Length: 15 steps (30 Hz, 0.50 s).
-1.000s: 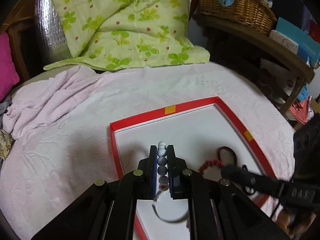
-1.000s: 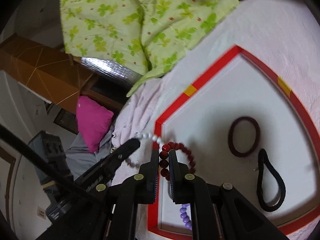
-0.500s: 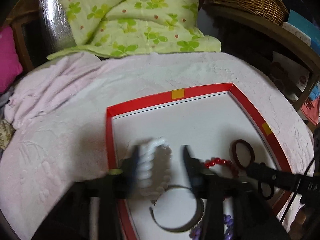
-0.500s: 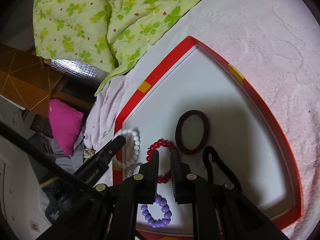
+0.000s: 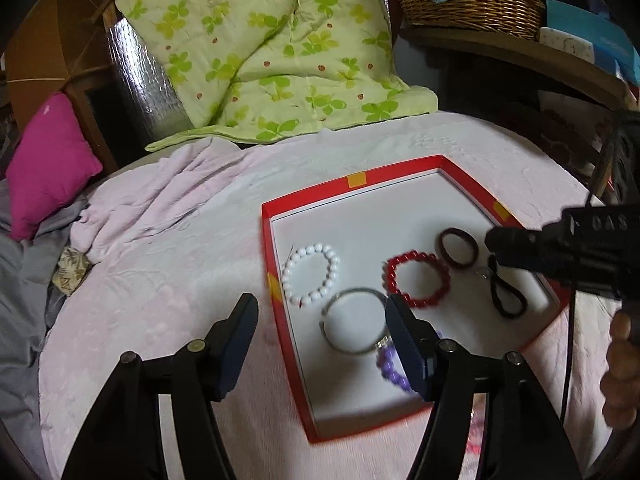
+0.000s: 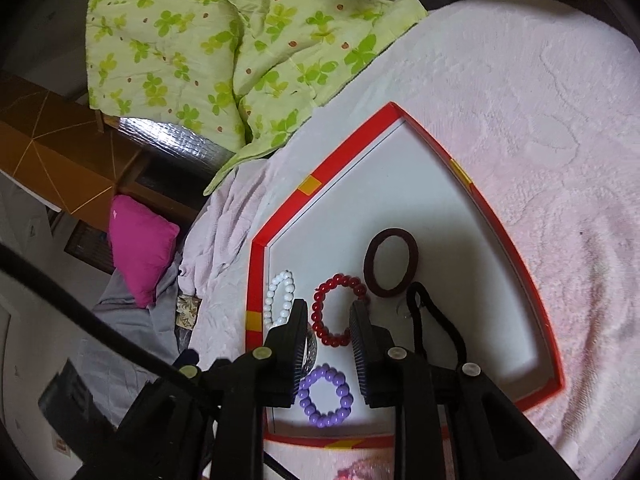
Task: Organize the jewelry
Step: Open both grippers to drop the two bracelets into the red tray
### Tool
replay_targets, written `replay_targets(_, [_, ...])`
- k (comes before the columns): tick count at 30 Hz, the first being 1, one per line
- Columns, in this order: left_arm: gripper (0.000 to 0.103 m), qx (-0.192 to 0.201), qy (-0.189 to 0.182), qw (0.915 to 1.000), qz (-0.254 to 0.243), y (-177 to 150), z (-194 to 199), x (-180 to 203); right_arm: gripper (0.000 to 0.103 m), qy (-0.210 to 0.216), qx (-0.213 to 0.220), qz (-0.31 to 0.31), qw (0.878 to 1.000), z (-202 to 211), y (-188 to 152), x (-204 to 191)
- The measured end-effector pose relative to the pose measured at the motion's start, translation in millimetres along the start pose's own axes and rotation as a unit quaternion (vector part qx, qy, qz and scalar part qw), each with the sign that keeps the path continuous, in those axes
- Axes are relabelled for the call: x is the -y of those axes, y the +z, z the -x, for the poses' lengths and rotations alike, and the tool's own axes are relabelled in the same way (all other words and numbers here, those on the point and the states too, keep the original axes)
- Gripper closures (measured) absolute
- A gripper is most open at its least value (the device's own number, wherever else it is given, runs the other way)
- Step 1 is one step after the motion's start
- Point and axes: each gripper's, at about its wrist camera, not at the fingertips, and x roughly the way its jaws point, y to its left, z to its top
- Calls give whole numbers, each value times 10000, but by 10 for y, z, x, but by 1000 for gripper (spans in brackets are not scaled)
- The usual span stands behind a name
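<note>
White bead bracelet [image 5: 311, 274] released since earlier frame, now flat in red-rimmed tray [image 5: 269, 248], left side; red bead bracelet [image 6: 338, 311] likewise dropped beside it. Left tongs [image 5: 320, 322] just opened, spread wide, nothing between. Right tongs [image 6: 329, 322] just opening, slightly parted, empty above red bracelet. Silver bangle [image 5: 354, 321], purple bead bracelet [image 6: 326, 396], two hair ties nearby, laid apart, likely for tidy sorting.
</note>
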Motion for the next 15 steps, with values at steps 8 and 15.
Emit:
replay_targets(8, [36,72,158,9998,-126,-180,326,114,77,7,10,129,9999,204,-97,-23])
replay_targets(15, [36,31,184,9998,-80,-326,468,169,77,56,4,180,9998,332,-154,-47])
